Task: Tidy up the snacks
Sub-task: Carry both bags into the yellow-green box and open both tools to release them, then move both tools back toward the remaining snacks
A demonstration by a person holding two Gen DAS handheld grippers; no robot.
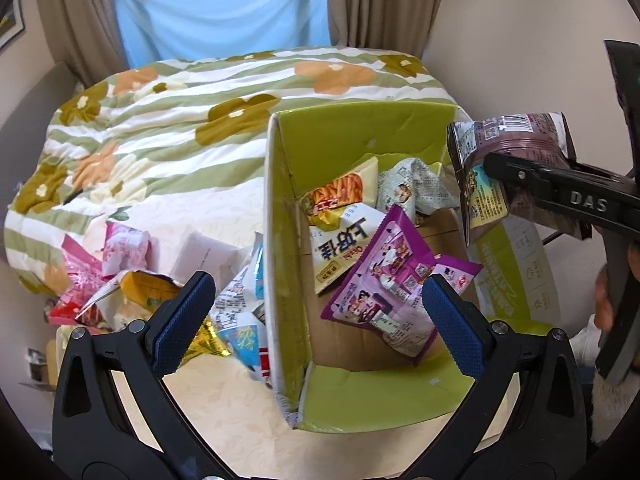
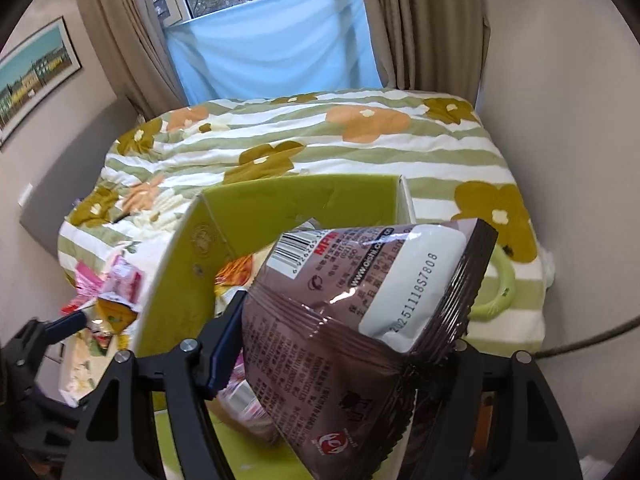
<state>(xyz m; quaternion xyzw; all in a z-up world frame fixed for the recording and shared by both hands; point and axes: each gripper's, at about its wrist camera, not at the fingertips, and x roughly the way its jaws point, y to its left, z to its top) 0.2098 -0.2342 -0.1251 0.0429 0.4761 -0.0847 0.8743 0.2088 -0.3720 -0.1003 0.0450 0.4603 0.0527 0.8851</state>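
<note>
Right wrist view: we pinch the brown snack bag between our right gripper fingers while our left gripper gapes empty, and loosening too soon risks missing the box ahead.

Home bedroom, floral-quilted bed, curtained window

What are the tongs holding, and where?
The right tongs hold a brown snack bag by its lower half. The left tongs hold nothing.
</note>
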